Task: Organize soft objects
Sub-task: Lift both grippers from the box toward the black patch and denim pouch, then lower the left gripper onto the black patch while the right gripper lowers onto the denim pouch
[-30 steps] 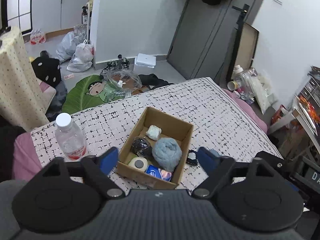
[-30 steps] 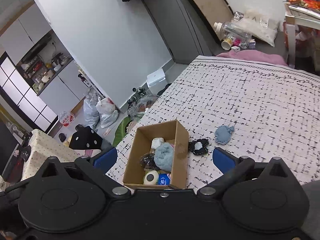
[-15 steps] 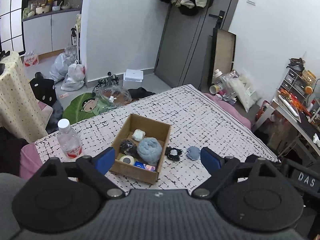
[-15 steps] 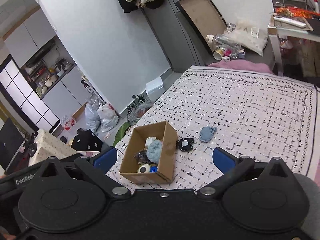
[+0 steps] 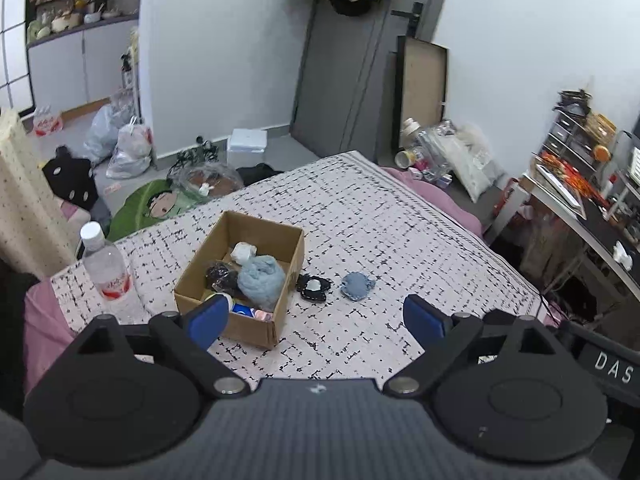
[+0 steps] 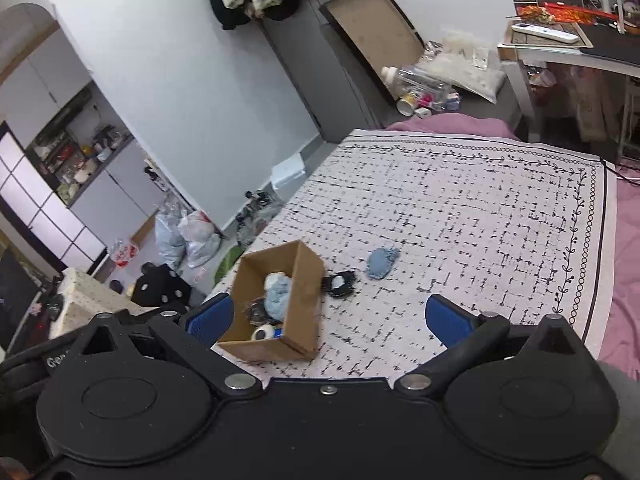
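A brown cardboard box [image 5: 276, 236] [image 6: 306, 284] sits on the patterned bedspread [image 5: 380, 220]. It holds a light blue soft ball [image 5: 260, 280] [image 6: 278, 298], a black item [image 5: 220, 276], a white item [image 5: 242, 252] and a tape roll [image 6: 262, 333]. A black soft piece with a white centre [image 5: 314, 287] [image 6: 339, 283] and a small blue soft piece [image 5: 357, 285] [image 6: 382, 262] lie just right of the box. My left gripper [image 5: 316, 320] and right gripper [image 6: 326, 316] are both open, empty and held above the bed's near side.
A clear water bottle [image 5: 106, 272] stands left of the box near the bed's edge. Bags [image 5: 128, 148] and clutter lie on the floor beyond the bed. A desk [image 5: 580, 216] stands to the right. The bedspread's bordered edge [image 6: 592, 240] runs along the right.
Both grippers have pulled back and up from the box, so more of the bed shows. The box and the loose pieces have not moved.
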Action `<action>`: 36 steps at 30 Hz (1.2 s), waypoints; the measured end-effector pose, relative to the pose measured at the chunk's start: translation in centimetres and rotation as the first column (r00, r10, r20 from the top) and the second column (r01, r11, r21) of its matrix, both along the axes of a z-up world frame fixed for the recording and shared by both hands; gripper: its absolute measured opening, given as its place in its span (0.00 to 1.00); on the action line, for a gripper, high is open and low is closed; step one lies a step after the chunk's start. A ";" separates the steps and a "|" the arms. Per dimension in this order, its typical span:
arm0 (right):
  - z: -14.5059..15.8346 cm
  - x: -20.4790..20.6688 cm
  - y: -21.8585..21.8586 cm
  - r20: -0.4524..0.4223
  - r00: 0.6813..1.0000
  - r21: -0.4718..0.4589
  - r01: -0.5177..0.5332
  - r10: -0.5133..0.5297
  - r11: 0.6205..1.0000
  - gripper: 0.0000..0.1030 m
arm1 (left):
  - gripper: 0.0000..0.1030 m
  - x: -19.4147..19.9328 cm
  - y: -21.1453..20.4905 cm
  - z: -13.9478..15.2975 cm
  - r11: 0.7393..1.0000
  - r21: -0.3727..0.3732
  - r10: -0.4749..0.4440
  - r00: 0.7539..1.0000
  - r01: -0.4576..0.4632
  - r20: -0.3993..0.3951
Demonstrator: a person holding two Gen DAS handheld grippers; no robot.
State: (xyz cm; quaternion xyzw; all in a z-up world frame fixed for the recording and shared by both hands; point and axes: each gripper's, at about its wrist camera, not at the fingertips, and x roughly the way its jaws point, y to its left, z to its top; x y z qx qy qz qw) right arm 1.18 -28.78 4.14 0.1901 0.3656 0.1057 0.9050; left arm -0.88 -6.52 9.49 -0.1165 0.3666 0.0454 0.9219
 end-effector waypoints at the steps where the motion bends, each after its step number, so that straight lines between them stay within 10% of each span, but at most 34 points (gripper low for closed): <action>1: -0.4 0.4 -0.1 -0.003 1.000 0.003 0.004 -0.004 1.000 1.00 | 0.91 0.5 0.1 -0.3 1.000 -0.011 0.003 1.000 -0.003 -0.007; 20: -10.4 12.1 -4.4 -0.148 0.987 0.162 0.088 -0.064 0.983 0.99 | 0.88 11.9 -0.7 -9.2 0.986 -0.153 0.057 0.993 -0.073 -0.104; 36: -19.3 20.8 -5.4 -0.256 0.966 0.347 0.120 -0.029 0.930 0.66 | 0.68 20.4 -1.5 -17.2 0.953 -0.201 0.187 0.960 -0.228 -0.208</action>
